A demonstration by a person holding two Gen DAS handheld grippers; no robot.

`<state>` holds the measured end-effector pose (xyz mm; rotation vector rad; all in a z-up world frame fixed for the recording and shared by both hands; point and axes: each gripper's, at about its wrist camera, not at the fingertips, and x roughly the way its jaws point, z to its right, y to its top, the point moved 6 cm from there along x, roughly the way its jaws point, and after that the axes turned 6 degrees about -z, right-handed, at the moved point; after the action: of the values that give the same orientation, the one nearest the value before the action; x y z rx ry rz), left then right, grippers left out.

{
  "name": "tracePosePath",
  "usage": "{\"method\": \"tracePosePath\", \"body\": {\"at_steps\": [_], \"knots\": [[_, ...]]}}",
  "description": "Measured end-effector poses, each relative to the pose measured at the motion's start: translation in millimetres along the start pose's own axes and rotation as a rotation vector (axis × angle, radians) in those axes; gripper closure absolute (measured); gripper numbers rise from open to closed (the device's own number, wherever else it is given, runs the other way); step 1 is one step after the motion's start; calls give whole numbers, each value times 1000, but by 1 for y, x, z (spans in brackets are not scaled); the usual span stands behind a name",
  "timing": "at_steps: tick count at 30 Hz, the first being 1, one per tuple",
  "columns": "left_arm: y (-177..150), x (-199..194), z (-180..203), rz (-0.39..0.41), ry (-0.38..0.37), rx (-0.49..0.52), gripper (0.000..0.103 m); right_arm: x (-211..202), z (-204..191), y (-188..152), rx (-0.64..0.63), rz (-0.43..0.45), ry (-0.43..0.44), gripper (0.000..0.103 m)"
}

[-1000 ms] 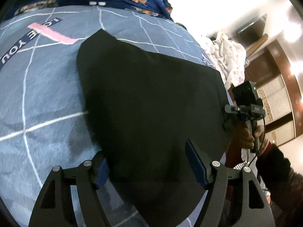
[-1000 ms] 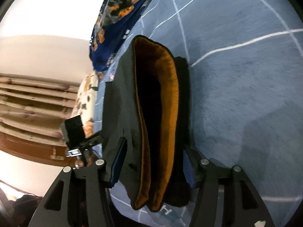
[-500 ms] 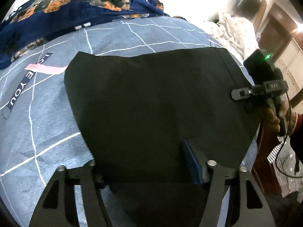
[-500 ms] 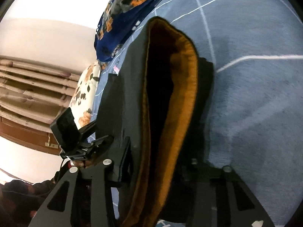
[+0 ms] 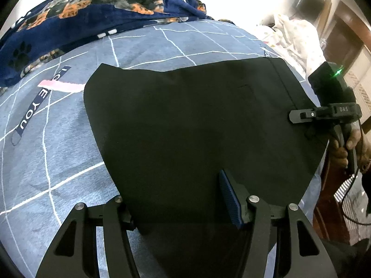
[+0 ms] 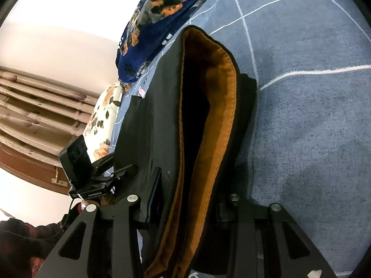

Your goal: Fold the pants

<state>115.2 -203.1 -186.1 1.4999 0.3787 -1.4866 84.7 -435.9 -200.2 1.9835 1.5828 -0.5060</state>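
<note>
We see the black pants (image 5: pixel 197 125) as a flat, matte sheet spread ahead of the left tongs (image 5: pixel 183 206) on the blue grid-lined bedspread (image 5: pixel 58 157); only the right wrist view shows their open waistband, lined in orange-brown cloth (image 6: pixel 215 125), running straight out between the right tongs (image 6: pixel 192 199). Both tools have the fabric between their 2 fingers, but we cannot tell whether either grips it. The left tongs lie low, their blue ribbed pad (image 5: pixel 228 199) over the cloth. Beyond the pants bunches a navy paw-print blanket (image 5: pixel 88 16).
</note>
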Motion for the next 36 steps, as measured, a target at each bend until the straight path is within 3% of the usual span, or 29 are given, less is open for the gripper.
{"method": "tracePosePath", "body": {"at_steps": [6, 14, 23, 27, 36], "knots": [[1, 1, 0, -2, 10, -3, 44, -1, -2, -1, -18, 34, -9, 69], [2, 1, 2, 4, 31, 3, 45, 2, -3, 4, 17, 15, -22, 70], [3, -7, -2, 36, 53, 5, 65, 1, -9, -3, 5, 81, -32, 74], [4, -6, -3, 21, 48, 5, 65, 0, -7, -7, 28, 100, -2, 75], [5, 1, -13, -31, -49, -47, 58, 3, -5, -7, 26, 83, -19, 74]]}}
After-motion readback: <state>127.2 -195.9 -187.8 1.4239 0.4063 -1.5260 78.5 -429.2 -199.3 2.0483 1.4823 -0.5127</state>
